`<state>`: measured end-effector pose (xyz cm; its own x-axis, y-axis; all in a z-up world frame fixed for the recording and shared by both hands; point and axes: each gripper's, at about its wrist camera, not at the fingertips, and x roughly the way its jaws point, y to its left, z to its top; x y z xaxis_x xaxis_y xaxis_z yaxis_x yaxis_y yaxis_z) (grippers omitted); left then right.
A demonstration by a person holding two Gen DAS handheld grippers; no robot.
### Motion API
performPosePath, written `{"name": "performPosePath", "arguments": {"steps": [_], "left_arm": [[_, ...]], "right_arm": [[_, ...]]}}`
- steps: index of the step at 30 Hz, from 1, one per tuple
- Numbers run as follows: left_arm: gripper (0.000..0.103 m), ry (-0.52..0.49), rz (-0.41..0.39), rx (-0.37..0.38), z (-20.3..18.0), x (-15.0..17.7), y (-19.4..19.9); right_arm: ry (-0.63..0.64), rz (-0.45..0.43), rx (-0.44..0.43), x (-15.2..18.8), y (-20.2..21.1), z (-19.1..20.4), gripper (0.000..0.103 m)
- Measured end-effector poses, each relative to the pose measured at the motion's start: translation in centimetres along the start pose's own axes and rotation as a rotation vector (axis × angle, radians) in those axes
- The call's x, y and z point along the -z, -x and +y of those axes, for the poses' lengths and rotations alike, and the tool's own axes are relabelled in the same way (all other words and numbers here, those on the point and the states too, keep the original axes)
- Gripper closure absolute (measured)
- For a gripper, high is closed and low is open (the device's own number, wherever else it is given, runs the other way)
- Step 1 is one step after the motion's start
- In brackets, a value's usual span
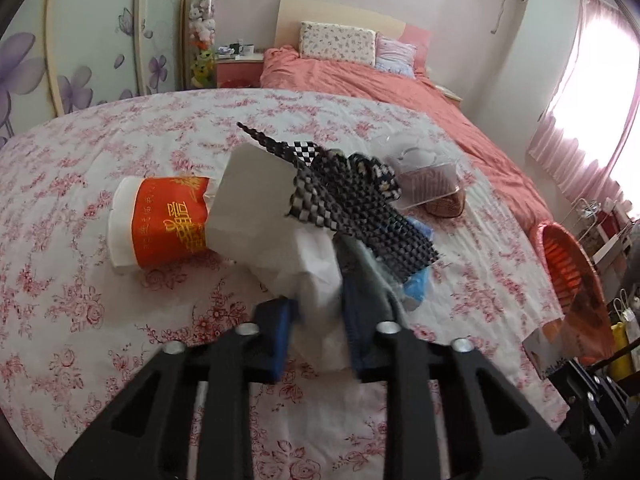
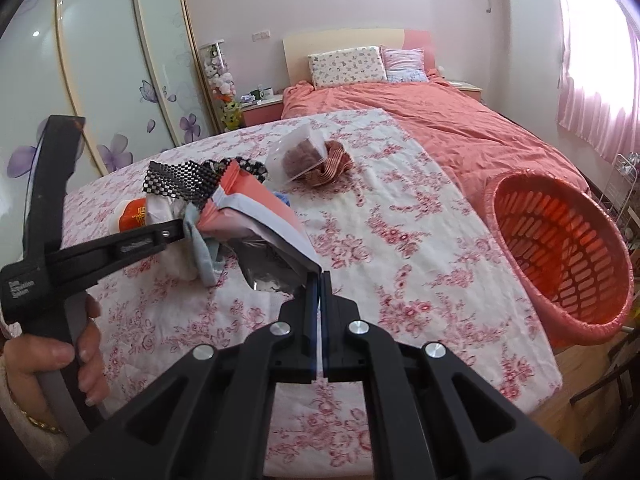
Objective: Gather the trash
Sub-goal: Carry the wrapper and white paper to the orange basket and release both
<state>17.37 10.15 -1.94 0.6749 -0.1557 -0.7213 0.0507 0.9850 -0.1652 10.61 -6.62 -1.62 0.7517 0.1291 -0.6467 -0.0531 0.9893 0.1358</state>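
Right wrist: right gripper (image 2: 319,280) jaws pinch a foil-lined pouch (image 2: 264,216); left gripper (image 1: 316,312) jaws clamp crumpled tissue (image 1: 316,276).

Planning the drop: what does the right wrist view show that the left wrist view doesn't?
Right wrist only: the right claw shut on a foil pouch, a hand, and the red basket's open mouth. Left wrist only: the left claw around white tissue. Both: the orange cup, checkered mesh, clear container.
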Motion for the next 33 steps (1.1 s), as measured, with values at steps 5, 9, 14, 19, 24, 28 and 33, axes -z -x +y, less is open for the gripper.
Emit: {"name": "performPosePath", "arguments": {"steps": [5,9,14,19,24,28,33], "left_arm": [[0.091,-0.040,-0.064,0.015,0.2,-1.1,2.8],[0.091,-0.055,-0.103,0.018,0.5,-2.2,4.8],[0.091,-0.070,-0.131,0.022,0.1,-3.5,6.5],[0.091,-0.076,-0.151,0.037,-0.7,-4.1,7.7],[0.091,-0.085,-0.163,0.077,-2.1,-4.6,8.7],[0.091,-0.110,-0.168,0.119,-4.3,-4.8,8.8],[0.091,-0.141,-0.162,0.191,-7.7,-4.7,8.2]], "right_arm": [[-0.010,-0.035,0.005,-1.2,1.0,-0.8,0.100],[-0.030,-0.057,-0.008,-2.1,1.7,-1.3,0.101],[-0.041,-0.074,-0.017,-2.6,2.5,-1.4,0.101],[-0.041,-0.091,-0.011,-2.8,3.5,-1.7,0.101],[-0.056,-0.114,0.013,-3.5,4.5,-2.9,0.101],[-0.079,-0.132,0.046,-4.1,5.4,-4.5,0.101],[-0.108,-0.152,0.100,-4.9,6.3,-7.4,0.101]]}}
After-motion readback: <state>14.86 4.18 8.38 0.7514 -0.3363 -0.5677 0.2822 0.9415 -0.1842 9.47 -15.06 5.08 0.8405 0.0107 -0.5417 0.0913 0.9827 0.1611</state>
